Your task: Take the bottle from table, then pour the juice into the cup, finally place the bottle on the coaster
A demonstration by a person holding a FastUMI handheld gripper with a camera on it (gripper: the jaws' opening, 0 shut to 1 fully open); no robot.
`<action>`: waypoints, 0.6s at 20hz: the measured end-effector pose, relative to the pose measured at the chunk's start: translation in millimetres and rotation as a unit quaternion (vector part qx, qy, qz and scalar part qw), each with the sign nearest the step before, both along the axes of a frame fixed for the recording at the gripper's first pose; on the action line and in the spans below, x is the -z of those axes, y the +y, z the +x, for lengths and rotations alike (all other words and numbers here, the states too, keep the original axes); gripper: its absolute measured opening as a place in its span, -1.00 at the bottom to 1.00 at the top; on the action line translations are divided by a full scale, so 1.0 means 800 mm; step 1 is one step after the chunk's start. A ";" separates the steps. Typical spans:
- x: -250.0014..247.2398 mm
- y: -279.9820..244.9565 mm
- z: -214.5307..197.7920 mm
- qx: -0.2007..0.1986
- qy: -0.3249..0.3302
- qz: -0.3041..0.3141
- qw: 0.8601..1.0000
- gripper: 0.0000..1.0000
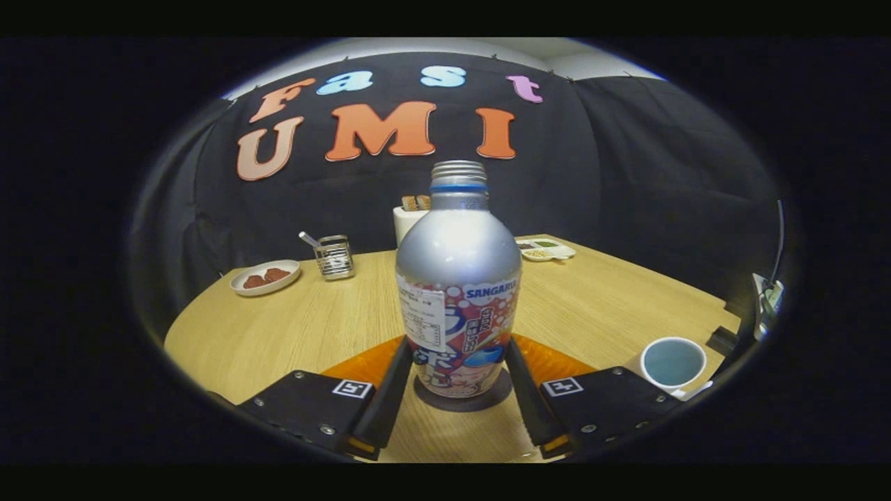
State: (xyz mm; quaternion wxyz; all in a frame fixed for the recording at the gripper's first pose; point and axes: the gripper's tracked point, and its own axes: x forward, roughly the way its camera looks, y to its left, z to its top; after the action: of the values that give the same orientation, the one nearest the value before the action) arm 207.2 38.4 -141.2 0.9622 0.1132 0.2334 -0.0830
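A: Report tool status.
B: The tool [456,362] has both fingers pressed against the lower sides of the bottle [457,292], pinching it.
A: Bottle position?
B: Upright, capless, standing on the dark round coaster [459,402] on the table [292,327], between the fingers.
A: Cup location?
B: The cup [672,363] stands apart, to the right of the right finger.
A: Other items?
B: A plate [265,277] and a wire holder [334,257] sit beyond the bottle, to the left.
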 end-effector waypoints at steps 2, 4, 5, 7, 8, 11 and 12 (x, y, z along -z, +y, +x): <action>0.009 0.001 0.004 0.004 0.000 0.007 1.000 0.48; 0.018 -0.003 0.002 0.010 0.002 0.011 1.000 0.50; 0.021 -0.002 0.001 0.011 0.005 0.014 1.000 0.52; 0.027 -0.001 -0.002 0.010 0.010 0.017 1.000 0.53; 0.030 0.000 -0.005 0.010 0.014 0.015 1.000 0.53; 0.032 -0.004 -0.013 0.014 0.019 0.000 1.000 0.60; 0.031 -0.001 -0.015 0.010 0.020 0.000 1.000 0.72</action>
State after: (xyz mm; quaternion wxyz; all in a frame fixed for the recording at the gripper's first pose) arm 195.0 37.8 -165.9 0.9565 0.1138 0.2511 -0.0953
